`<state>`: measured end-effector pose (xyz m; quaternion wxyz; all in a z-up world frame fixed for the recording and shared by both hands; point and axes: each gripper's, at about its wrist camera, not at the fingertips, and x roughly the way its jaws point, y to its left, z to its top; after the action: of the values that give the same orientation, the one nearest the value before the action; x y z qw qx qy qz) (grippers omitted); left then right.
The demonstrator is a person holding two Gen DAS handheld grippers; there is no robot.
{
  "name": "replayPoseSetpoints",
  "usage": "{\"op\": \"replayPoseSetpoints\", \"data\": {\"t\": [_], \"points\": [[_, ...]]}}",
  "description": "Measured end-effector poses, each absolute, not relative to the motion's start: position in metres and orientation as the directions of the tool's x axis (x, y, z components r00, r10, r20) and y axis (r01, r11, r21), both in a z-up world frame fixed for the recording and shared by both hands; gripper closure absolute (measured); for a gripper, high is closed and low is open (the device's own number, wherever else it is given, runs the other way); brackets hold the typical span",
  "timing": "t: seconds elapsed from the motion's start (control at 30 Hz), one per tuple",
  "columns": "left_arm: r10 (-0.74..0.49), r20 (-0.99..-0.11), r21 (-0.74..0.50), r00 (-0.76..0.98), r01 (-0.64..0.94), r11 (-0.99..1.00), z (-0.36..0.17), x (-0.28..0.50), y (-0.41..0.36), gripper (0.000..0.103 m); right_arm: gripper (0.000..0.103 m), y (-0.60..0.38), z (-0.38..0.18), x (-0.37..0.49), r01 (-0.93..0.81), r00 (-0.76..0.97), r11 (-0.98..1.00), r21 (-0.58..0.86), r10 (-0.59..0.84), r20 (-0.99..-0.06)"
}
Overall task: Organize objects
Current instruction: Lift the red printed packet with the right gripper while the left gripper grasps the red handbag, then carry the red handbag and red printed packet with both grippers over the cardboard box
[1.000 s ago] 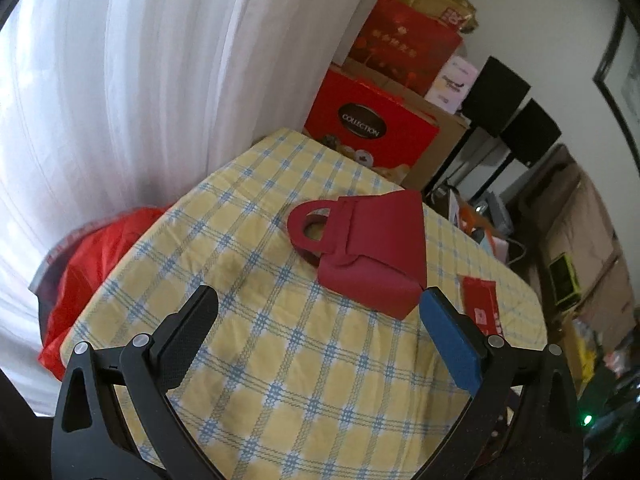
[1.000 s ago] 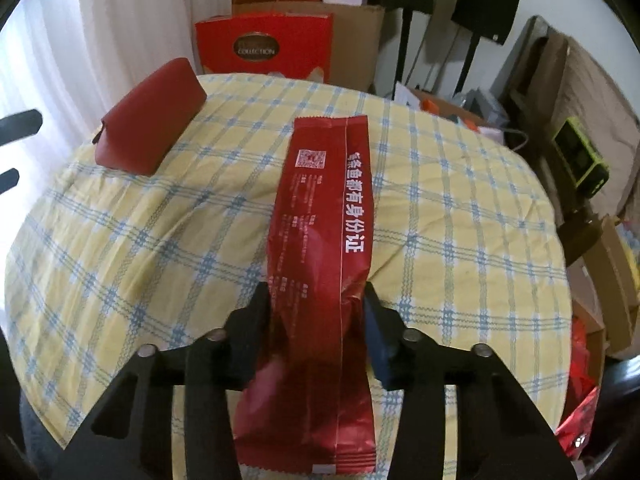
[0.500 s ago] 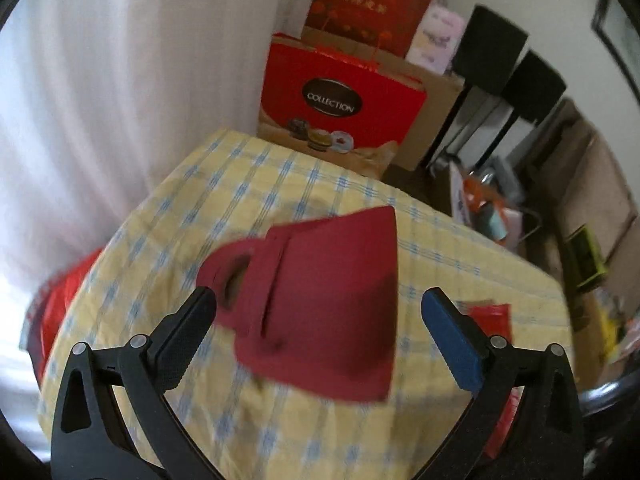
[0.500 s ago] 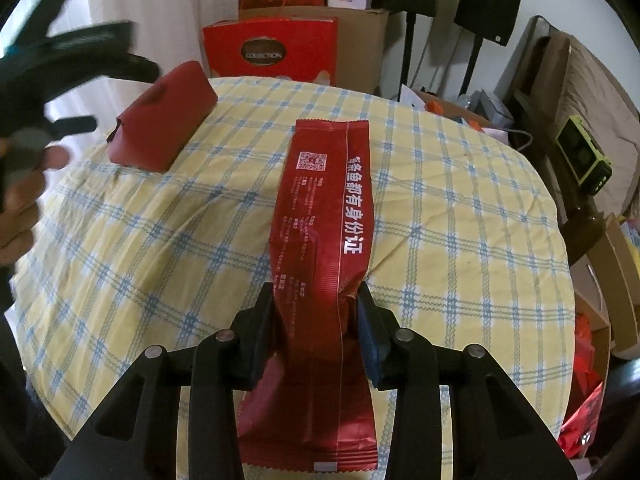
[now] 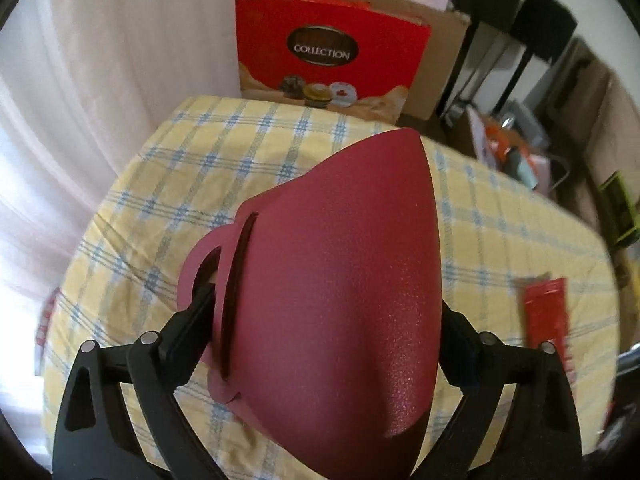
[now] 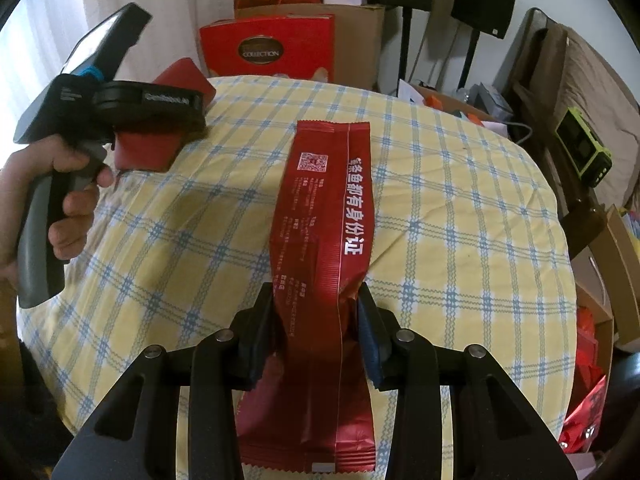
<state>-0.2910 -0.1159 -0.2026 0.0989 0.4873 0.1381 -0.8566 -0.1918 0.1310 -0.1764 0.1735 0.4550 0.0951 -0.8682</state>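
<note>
Left wrist view: the left gripper [image 5: 324,332] straddles a dark red box [image 5: 336,288] shaped like a handbag, with a flat cut-out handle at its nine o'clock side. Its fingers [image 5: 192,320] stand wide on either flank of the box and are closing; the left one sits by the handle, the right one at the box's three o'clock edge, and whether the pads already press on it cannot be told. The box lies on a tabletop [image 5: 168,184] covered with a yellow cloth checked in blue. At three o'clock of the box, well apart, a red packet [image 5: 546,312] shows on the cloth. Beyond the tabletop at twelve o'clock stands a red carton [image 5: 324,60] marked COLLECTION, with a white curtain [image 5: 100,80] at ten o'clock.

Right wrist view: the right gripper [image 6: 316,328] pinches the same long red packet [image 6: 328,208] across its width near the lower end, so that the foil creases between the fingers [image 6: 260,320]; the packet stretches away toward twelve o'clock over the cloth. At ten o'clock a hand [image 6: 60,196] grips the handle of the left gripper [image 6: 152,108], which sits over the dark red box [image 6: 148,148] near the tabletop's [image 6: 460,220] far left edge. The carton [image 6: 268,48] stands behind at twelve o'clock.
</note>
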Motion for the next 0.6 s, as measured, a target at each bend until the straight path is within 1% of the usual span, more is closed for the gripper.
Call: {"op": "replayPoseSetpoints", "data": {"t": [0.13,0.33,0.6], "points": [[-0.042,-0.845,-0.136,-0.533,0.29,-0.947,-0.194,-0.285,-0.112,0.011,0.065,0.132,-0.174,-0.19,0.387,-0.529,-0.922,-0.007,-0.215,-0.821],[-0.037,-0.795,-0.145,-0.606,0.249,-0.957,-0.166,-0.265,-0.101,0.012,0.065,0.138,-0.161,-0.184,0.376,-0.54,-0.926,-0.019,-0.203,-0.817],[-0.035,-0.742,-0.139,-0.67,0.204,-0.969,-0.124,-0.235,-0.083,0.012,0.065,0.149,-0.127,-0.171,0.36,-0.59,-0.933,-0.008,-0.221,-0.777]]}}
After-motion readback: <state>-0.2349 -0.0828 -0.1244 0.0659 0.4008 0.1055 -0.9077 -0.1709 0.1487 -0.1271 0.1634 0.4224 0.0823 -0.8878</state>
